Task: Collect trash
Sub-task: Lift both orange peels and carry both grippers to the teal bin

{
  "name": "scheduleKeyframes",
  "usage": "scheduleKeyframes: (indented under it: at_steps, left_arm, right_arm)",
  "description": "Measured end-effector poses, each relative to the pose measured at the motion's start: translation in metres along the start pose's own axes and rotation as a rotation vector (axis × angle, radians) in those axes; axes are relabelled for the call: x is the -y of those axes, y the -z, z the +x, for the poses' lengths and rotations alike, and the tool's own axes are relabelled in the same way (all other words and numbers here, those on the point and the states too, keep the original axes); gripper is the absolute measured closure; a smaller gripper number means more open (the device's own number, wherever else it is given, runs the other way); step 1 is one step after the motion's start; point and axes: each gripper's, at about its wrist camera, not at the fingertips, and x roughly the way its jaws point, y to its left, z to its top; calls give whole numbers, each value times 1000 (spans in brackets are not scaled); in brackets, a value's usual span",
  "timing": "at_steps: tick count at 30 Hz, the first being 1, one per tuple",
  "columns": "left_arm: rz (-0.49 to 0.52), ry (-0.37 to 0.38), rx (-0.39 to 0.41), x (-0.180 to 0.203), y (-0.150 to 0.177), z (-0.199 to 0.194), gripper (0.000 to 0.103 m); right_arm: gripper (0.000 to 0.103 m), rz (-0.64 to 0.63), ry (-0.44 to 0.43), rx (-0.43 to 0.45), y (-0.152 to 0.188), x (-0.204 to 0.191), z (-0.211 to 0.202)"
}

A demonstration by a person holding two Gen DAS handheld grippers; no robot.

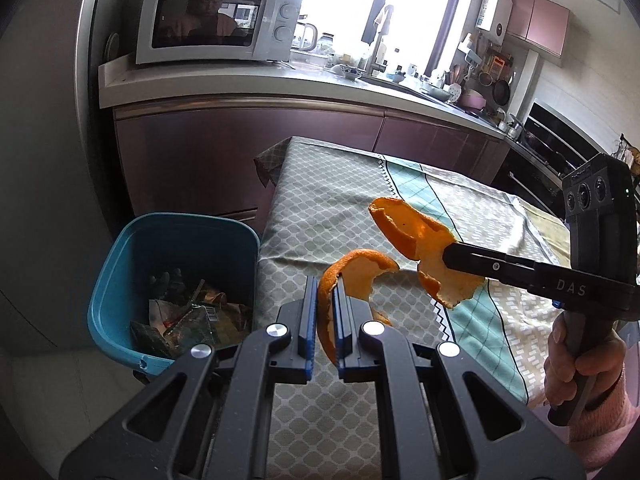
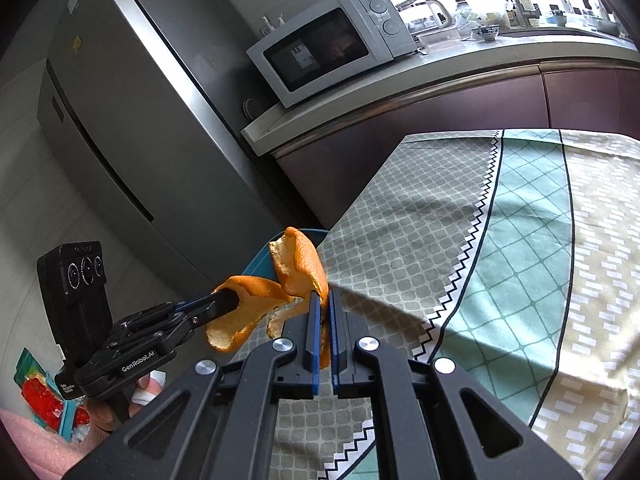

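Your left hand-held gripper (image 1: 326, 300) is clamped on a curl of orange peel (image 1: 352, 276) — held in the air above the edge of the tabletop (image 1: 320, 208). Your right hand-held gripper (image 2: 324, 304) is pinched tight on a second orange peel (image 2: 300, 264), just beside the first. The blue bin (image 1: 120, 280) — already holding wrappers — stands on the floor against the tabletop's left end.

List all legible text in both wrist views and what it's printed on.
"DAS": side of the right gripper.
"GenRobot.AI": side of the left gripper.
Small white label below it: blurred.
Microwave brand mark: too small.
Barcode on trash in the blue bin: unreadable.
Wall heater label: unreadable.
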Motion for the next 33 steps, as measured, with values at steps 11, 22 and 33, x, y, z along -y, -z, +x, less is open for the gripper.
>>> scheduleKeyframes:
  at_steps: [11, 22, 33]
  left_arm:
    - [-9, -27, 18, -9, -3, -9, 95]
    - [-18, -49, 24, -16, -4, -13, 95]
    - [-27, -67, 33, -22, -5, -16, 95]
  right_arm:
    - [100, -17, -21, -7, -6, -10, 9]
    - [100, -31, -37, -15, -10, -18, 18]
    - [100, -50, -45, -28, -15, -24, 27]
